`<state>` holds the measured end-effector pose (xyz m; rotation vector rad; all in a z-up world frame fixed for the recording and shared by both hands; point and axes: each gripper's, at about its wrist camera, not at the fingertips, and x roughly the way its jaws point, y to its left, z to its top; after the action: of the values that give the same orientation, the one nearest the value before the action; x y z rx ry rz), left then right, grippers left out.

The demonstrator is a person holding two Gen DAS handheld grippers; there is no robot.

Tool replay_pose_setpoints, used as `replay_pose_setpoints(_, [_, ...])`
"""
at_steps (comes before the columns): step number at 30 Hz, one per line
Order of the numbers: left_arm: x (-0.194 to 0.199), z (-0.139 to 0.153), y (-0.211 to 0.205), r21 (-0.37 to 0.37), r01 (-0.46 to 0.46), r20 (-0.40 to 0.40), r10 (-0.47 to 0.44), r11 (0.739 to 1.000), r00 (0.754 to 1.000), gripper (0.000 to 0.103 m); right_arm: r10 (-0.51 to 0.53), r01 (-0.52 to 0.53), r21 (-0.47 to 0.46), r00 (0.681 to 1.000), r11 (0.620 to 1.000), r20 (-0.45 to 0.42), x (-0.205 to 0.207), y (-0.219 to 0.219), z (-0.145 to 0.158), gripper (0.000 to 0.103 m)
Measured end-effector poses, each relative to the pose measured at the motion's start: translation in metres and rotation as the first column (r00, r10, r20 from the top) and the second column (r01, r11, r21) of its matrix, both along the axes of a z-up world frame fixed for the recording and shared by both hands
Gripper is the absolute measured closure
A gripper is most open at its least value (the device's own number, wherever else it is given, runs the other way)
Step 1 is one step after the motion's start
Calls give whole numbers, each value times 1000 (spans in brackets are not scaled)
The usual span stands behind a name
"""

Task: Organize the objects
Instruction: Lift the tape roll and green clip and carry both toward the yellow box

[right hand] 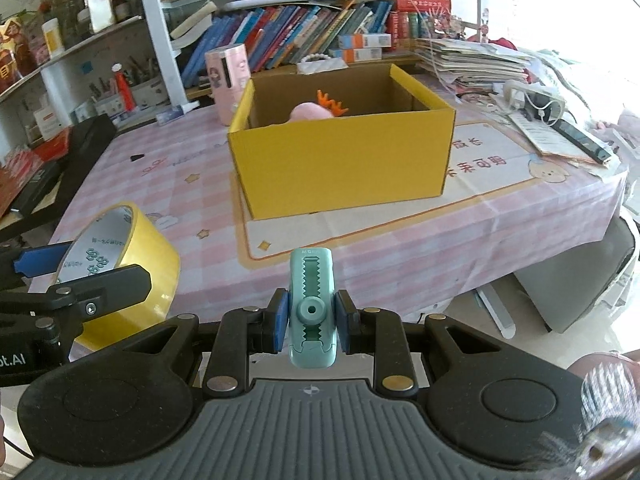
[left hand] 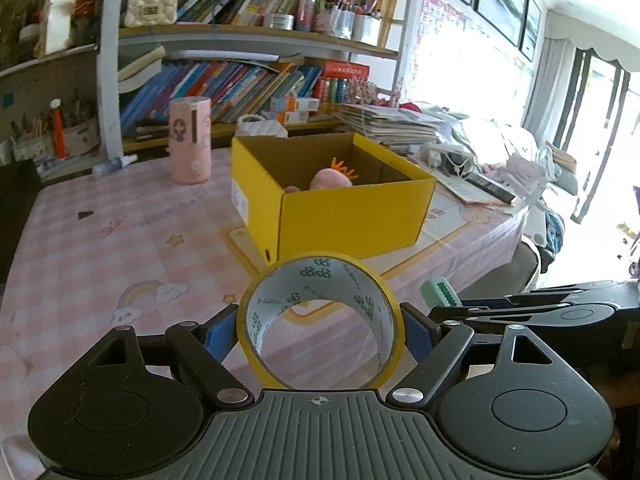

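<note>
The yellow box on the counter already held a pink plush toy, so sorting seemed partly done. The tape roll sat clamped between the left gripper's jaws, and the green utility knife was pinched by the right gripper; both hung short of the box, still to be dropped in.
</note>
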<state>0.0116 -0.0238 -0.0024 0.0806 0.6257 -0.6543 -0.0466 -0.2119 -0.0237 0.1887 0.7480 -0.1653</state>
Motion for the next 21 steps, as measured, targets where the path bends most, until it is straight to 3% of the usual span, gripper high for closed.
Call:
replay_pose_setpoints(14, [29,9,-40,7,-6,57,6,1000,998,19,1,-1,4,1000,1000,4,40,-40,5,80])
replay_pose_setpoints(21, [52,17,-63,-16,-30,89,32,999,996,19,-12,13,-22,996,1000,86,66,-71,19,80])
